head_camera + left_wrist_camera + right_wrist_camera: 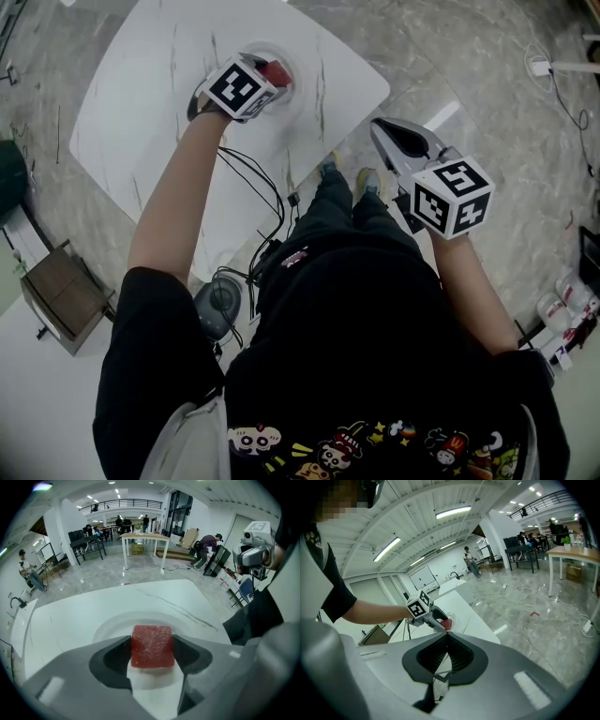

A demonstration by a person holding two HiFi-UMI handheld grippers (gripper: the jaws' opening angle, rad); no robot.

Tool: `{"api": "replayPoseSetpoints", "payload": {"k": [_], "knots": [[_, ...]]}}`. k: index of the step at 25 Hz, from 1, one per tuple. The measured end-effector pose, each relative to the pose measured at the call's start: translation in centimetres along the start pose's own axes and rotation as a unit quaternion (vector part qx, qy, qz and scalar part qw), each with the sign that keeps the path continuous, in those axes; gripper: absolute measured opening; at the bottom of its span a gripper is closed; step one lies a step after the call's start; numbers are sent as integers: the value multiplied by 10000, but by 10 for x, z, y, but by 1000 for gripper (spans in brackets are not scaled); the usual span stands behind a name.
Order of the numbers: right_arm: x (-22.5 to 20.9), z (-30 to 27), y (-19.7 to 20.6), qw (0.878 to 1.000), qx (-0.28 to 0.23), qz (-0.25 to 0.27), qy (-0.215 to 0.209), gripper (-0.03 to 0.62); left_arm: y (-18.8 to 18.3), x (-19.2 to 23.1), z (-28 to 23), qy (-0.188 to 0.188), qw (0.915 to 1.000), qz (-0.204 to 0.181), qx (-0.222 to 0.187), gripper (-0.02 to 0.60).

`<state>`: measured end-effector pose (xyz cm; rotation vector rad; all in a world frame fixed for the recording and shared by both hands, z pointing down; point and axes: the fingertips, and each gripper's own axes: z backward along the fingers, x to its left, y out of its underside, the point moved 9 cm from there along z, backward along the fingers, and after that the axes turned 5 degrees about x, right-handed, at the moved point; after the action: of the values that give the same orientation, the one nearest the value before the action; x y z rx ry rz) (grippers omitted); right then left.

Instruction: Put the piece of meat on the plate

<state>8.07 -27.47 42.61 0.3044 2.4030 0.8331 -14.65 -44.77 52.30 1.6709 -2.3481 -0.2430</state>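
Observation:
A red cube of meat (151, 646) sits clamped between the jaws of my left gripper (151, 651), held just above a white plate (112, 623) on the white table. From the head view the left gripper (262, 82) hangs over the plate (286, 98) with the meat (276, 72) showing at its tip. My right gripper (394, 141) is off the table's near edge, over the floor, jaws shut with nothing in them. The right gripper view shows its shut jaws (448, 637) and, beyond, the meat (446, 623) over the plate (457, 626).
The white marble-veined table (141, 112) carries only the plate. Cables (262, 202) hang off its near edge. A brown box (61, 295) stands on the floor at the left. Far off are desks, chairs and people.

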Motion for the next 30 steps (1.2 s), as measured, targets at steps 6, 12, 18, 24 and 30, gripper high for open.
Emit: {"api": "replayPoseSetpoints", "payload": {"k": [6, 12, 18, 24, 30], "knots": [[1, -8, 2, 10000, 38, -57, -17, 25, 5, 8, -1, -9, 9998, 65, -190, 279], [3, -8, -1, 10000, 69, -11, -59, 25, 7, 8, 3, -85, 9993, 136, -350, 281], [4, -10, -3, 9999, 76, 27, -96, 25, 7, 7, 2, -100, 9992, 96, -372, 281], [4, -10, -3, 9999, 95, 45, -115, 25, 9, 4, 7, -25, 9990, 180, -417, 281], [2, -12, -9, 9998, 103, 78, -172, 25, 5, 2, 25, -132, 9970, 325, -689, 277]]}}
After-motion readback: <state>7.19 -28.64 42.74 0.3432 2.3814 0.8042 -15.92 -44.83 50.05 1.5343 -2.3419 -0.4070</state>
